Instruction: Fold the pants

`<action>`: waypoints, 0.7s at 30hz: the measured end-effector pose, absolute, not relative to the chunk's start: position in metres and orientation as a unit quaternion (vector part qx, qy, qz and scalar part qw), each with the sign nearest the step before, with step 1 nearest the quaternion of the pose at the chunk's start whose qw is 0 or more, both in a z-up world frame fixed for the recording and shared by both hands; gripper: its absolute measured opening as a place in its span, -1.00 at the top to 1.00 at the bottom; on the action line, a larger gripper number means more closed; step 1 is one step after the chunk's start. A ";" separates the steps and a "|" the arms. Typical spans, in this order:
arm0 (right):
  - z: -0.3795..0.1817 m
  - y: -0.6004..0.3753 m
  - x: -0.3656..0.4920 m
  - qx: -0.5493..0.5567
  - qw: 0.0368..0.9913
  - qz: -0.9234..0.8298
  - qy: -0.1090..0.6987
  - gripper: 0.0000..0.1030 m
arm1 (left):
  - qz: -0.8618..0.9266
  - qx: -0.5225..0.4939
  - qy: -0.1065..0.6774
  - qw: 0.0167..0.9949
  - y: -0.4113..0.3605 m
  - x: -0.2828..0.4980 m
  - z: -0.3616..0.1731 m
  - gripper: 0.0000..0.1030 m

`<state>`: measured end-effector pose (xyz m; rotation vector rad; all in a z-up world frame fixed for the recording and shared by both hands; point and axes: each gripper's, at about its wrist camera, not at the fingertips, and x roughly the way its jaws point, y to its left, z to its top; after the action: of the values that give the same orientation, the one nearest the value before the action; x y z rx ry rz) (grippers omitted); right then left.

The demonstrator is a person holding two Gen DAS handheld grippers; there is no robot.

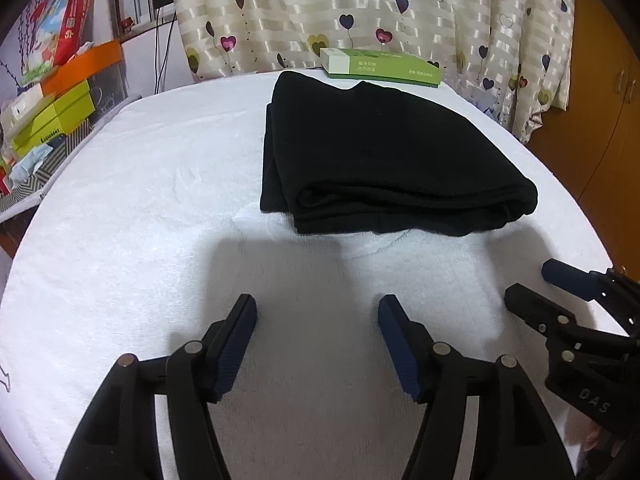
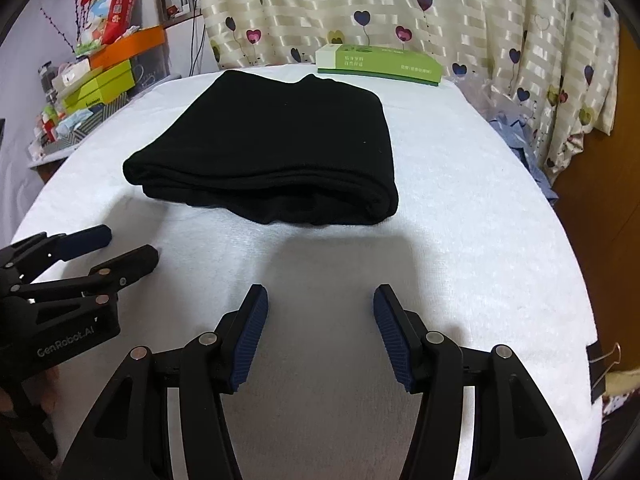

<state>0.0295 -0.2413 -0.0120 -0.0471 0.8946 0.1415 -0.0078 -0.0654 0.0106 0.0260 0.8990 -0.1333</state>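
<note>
black pants [image 1: 384,152] lie folded on the far tabletop [image 1: 140,200]. left gripper [image 1: 318,312] and right gripper [image 2: 320,300] both spread, empty, near side.

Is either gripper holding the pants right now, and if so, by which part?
Nothing is held. The left gripper and right gripper are both open over the white towel, short of the folded black pants.

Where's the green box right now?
The green box lies at the far edge of the white cloth, against the curtain and just behind the folded black pants; in both wrist views it sits top centre.
</note>
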 end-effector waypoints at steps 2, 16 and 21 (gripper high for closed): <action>-0.012 -0.241 0.030 -0.024 0.899 0.068 0.433 -0.14 | -0.063 0.016 0.434 0.899 -0.067 -0.008 0.011 -0.30; -0.013 -0.241 0.031 -0.021 0.900 0.063 0.431 -0.15 | -0.064 0.014 0.434 0.899 -0.069 -0.008 0.011 -0.30; -0.013 -0.241 0.031 -0.021 0.900 0.063 0.431 -0.15 | -0.064 0.014 0.434 0.898 -0.069 -0.008 0.011 -0.30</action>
<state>0.0308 -0.2412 -0.0128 -0.0425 0.8919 0.1302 -0.0078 -0.0687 0.0106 0.0287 0.8988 -0.1323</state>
